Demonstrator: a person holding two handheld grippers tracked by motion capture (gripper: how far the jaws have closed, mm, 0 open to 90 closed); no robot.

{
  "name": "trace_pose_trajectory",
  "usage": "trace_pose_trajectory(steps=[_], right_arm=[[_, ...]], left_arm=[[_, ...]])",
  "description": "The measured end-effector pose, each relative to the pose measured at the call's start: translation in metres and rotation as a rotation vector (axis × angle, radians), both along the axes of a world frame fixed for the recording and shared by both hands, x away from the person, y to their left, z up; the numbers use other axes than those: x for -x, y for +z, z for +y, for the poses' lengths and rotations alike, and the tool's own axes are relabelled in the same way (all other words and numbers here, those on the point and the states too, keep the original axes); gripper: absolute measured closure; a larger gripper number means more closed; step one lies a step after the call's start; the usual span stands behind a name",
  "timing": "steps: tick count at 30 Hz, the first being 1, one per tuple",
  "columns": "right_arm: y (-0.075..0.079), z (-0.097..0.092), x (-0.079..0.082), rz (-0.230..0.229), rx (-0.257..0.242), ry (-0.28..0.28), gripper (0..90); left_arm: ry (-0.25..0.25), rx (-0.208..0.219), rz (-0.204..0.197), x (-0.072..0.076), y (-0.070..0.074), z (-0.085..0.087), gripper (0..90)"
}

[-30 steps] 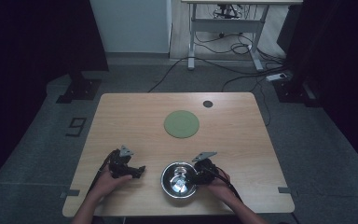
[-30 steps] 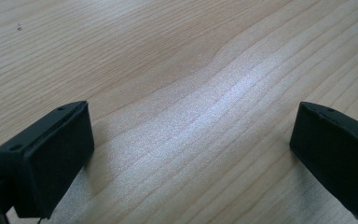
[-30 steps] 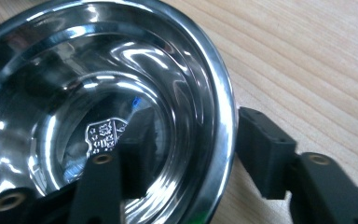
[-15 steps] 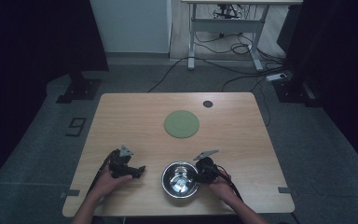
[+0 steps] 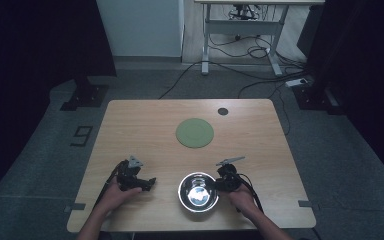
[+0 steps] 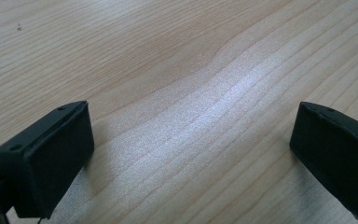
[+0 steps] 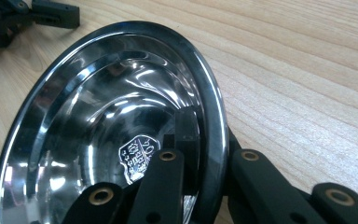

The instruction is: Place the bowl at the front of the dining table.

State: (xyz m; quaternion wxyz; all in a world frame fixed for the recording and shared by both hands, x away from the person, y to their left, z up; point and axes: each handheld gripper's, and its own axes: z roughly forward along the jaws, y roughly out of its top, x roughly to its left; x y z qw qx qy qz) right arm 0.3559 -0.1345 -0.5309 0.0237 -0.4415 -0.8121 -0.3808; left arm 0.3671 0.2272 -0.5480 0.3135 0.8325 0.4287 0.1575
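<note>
Right gripper (image 5: 219, 184): jaws have just been closing, now clamped on rim of steel bowl (image 5: 198, 192), one jaw inside, one outside | bowl: near table (image 5: 145, 120) edge | left gripper (image 5: 149, 184): jaws apart, nothing between, beside bowl.

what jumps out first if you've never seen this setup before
The shiny steel bowl at the table's near edge catches the eye first, its rim pinched by the right tongs, whose jaws have just been closing onto it. Beyond it, a flat green disc lies mid-table. The left tongs rest open over bare wood, left of the bowl.
</note>
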Motion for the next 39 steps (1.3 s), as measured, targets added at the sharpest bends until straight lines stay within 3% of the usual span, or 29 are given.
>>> trace_pose_trajectory(steps=[12,18,27,39], right_arm=[[0.002,-0.004,-0.001,0.017,-0.030,-0.019,85.2],[0.005,-0.010,-0.003,0.020,-0.069,-0.045,85.1],[0.016,-0.018,-0.004,-0.043,-0.073,-0.080,85.0],[0.019,-0.020,-0.004,-0.057,-0.078,-0.090,84.7]], left_arm=[[0.000,0.001,-0.001,0.000,0.000,0.000,0.0],[0.000,0.000,0.000,0.000,0.000,0.000,0.0],[-0.002,0.000,0.000,0.000,0.000,0.000,0.0],[-0.002,0.001,-0.001,0.000,0.000,0.000,0.0]])
